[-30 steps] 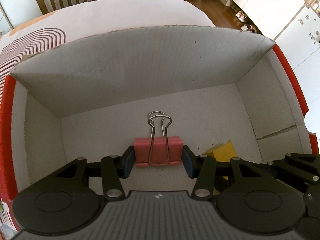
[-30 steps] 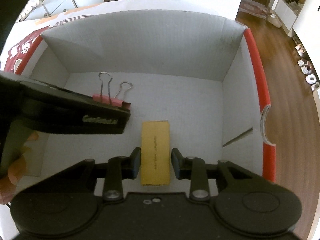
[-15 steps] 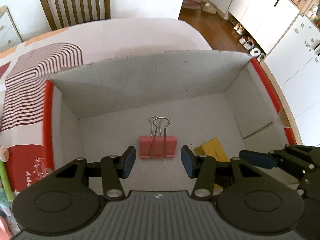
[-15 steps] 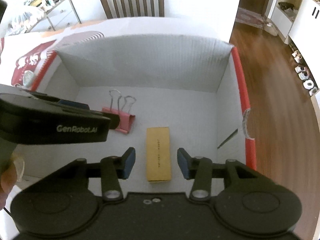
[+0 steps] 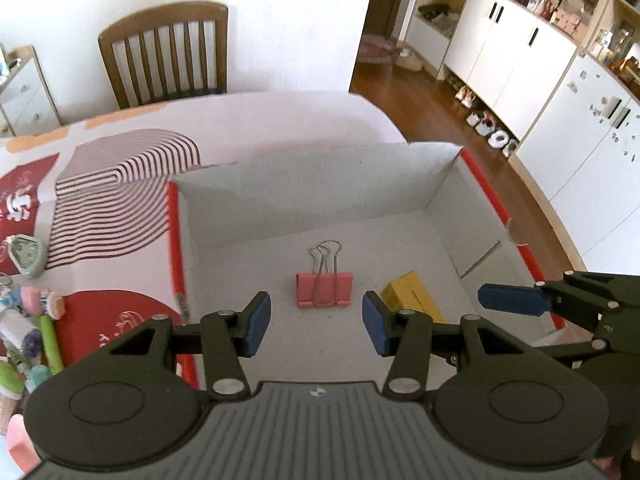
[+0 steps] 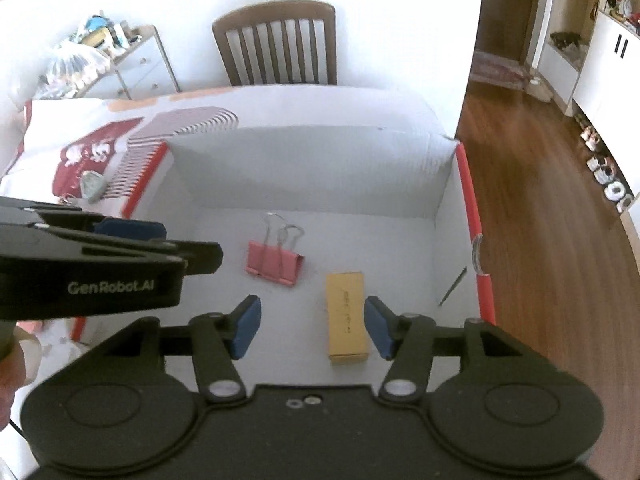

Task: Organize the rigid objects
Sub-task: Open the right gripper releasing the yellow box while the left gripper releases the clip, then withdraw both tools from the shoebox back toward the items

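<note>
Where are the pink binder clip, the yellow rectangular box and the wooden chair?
pink binder clip [image 5: 324,289]: left wrist view, its pink body.
yellow rectangular box [image 6: 346,316]: right wrist view, its top face.
wooden chair [image 6: 276,46]: right wrist view, its slatted backrest.

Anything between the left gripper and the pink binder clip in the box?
Nothing visible. The binder clip lies on the box floor straight ahead of the open left gripper; the yellow block sits off to its right.
</note>
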A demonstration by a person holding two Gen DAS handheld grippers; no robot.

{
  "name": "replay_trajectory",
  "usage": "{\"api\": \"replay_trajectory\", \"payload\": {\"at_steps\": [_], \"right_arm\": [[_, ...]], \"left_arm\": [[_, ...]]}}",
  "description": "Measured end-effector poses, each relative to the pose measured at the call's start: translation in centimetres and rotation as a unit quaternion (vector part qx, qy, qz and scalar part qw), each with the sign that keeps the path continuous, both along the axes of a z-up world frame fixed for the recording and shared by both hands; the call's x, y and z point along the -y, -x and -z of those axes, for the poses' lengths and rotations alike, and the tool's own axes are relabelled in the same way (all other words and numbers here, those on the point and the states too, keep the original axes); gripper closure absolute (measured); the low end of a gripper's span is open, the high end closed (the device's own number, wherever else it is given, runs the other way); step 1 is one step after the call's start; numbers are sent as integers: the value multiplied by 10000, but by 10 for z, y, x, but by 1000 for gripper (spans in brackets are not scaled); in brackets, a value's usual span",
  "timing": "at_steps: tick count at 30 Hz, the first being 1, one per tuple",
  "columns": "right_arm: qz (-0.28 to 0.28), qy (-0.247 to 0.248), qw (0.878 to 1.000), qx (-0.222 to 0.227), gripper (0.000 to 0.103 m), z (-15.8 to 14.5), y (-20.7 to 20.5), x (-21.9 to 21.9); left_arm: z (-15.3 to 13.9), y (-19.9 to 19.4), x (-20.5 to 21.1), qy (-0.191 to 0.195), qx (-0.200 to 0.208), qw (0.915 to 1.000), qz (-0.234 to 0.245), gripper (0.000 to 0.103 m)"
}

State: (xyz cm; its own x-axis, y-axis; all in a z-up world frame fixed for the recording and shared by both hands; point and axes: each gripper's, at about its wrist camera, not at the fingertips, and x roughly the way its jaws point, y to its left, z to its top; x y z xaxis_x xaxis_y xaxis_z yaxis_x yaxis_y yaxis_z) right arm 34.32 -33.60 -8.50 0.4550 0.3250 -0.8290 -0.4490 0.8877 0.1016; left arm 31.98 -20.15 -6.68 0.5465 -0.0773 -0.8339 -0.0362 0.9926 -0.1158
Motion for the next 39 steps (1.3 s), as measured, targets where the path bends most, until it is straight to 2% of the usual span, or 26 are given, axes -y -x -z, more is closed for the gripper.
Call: {"api": "replay_trajectory", "payload": {"at_steps": [3, 10, 13, 18, 22, 27, 30, 33, 39], "right_arm": [[-25, -90, 9999, 127, 42, -9, 11, -1], [-132, -197, 9989, 394, 37, -24, 40, -12], [-167, -239, 9983, 504, 35, -29, 52, -19], [-235, -378, 9967, 682, 27, -39, 69, -34], [-276, -507, 9951, 808, 21, -45, 83, -47], [-311, -701, 9921, 989, 14, -47, 100, -62], [-390, -779, 9903, 1083, 8, -48, 110, -73], [-418, -885, 9888, 1131, 4, -49, 119, -86], [-565, -958, 9870, 1159, 1, -43, 136, -118]], "left_arm": [[-11, 18, -3, -75, 221, 9997, 25, 44], [-27, 57, -19, -124, 618, 9980, 22, 43], [-33, 71, -30, -140, 763, 9970, -32, 36], [-46, 93, -50, -176, 992, 9949, -56, 35], [-53, 108, -66, -203, 1158, 9930, -71, 28], [-56, 124, -84, -191, 1325, 9910, -33, 27], [-54, 136, -99, -168, 1414, 9898, -36, 22], [-52, 144, -116, -75, 1432, 9896, -64, 21], [-44, 158, -159, 135, 1446, 9893, -163, 18]]}}
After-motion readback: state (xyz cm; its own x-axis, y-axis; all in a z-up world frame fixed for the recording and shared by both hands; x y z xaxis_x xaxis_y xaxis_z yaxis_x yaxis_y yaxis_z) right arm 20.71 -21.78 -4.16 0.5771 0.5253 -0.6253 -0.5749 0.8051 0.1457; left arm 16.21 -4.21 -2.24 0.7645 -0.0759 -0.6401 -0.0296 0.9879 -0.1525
